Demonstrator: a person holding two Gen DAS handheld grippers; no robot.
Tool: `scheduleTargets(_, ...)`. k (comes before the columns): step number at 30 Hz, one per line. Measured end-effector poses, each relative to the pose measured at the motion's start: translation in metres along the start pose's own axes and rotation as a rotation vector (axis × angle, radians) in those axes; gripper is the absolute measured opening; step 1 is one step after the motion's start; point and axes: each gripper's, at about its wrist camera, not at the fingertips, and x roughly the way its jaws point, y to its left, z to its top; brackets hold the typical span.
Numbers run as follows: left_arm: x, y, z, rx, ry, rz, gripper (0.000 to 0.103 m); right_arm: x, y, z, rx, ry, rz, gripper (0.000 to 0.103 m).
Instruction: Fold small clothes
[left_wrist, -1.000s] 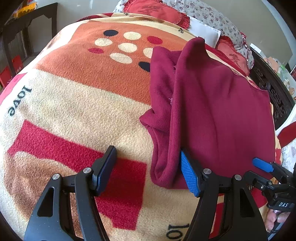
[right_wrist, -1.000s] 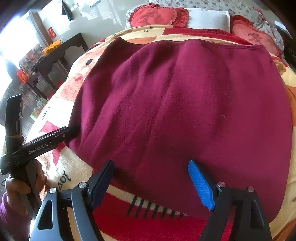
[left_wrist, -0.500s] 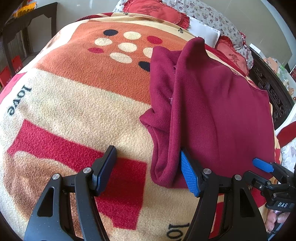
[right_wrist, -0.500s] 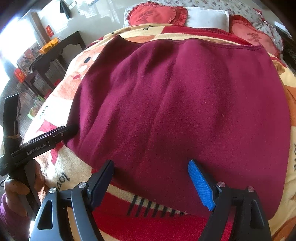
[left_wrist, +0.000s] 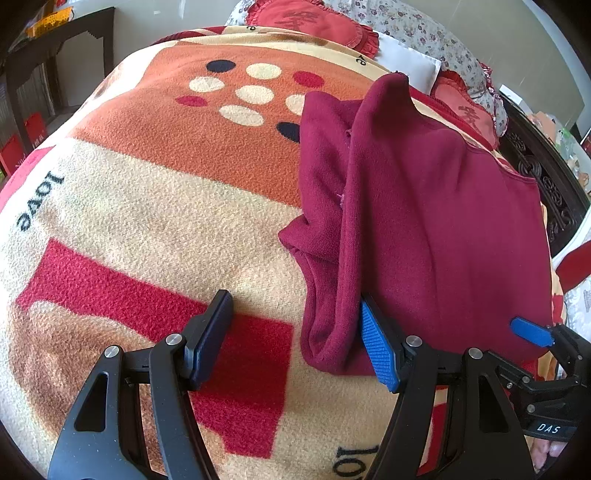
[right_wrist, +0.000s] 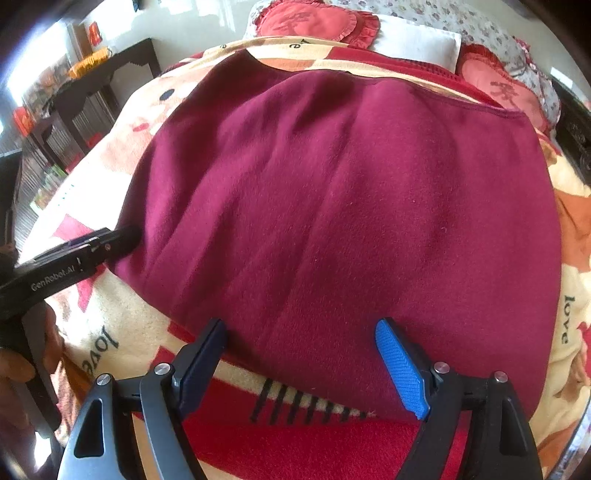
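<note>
Left gripper (left_wrist: 295, 339) jaws spread, nothing pinched; blue pad at folded left edge of maroon garment (left_wrist: 424, 221). Right gripper (right_wrist: 303, 362) jaws spread over garment's near hem, gripping nothing. Garment lies flat on patterned blanket (left_wrist: 147, 206) on bed; red pillows (right_wrist: 314, 20) beyond.

Garment (right_wrist: 351, 206) lies flat on blanket (left_wrist: 155, 221), which covers the bed. Pillows (right_wrist: 314, 20) behind it at the far end. Dark table (right_wrist: 110, 77) off the bed's left side. Left gripper (left_wrist: 295, 339) at garment's near-left edge, right gripper (right_wrist: 299, 365) at its near edge, jaws apart.
</note>
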Motion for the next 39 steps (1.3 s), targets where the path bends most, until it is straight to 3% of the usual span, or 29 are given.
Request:
scheduleTargets(4,0.000,0.001,0.000,0.000,0.001,-0.006,0.069,-0.013,0.005,0.000,-0.004,-0.041,-0.060,0.081)
scheduleTargets(8,0.000,0.002,0.000,-0.001,-0.002,-0.006,0.069,-0.032,0.014,0.000,-0.133,-0.097,-0.236,0.081)
scheduleTargets(15,-0.001,0.004,-0.002,-0.005,-0.006,-0.013,0.069,-0.038,0.017,-0.008,-0.270,-0.078,-0.380,0.081)
scheduleTargets(21,-0.003,0.006,-0.004,-0.008,-0.008,-0.020,0.069,-0.038,0.030,-0.031,-0.479,-0.013,-0.456,0.081)
scheduleTargets(28,-0.004,0.008,-0.005,-0.011,-0.013,-0.023,0.069,-0.043,0.032,-0.056,-0.649,0.087,-0.517,0.081)
scheduleTargets(36,-0.005,0.007,-0.007,-0.011,-0.013,-0.023,0.069,-0.044,0.027,-0.066,-0.629,0.122,-0.508,0.081)
scheduleTargets(39,-0.005,0.008,-0.007,-0.009,-0.014,-0.019,0.069,-0.043,0.020,-0.061,-0.573,0.129,-0.456,0.081)
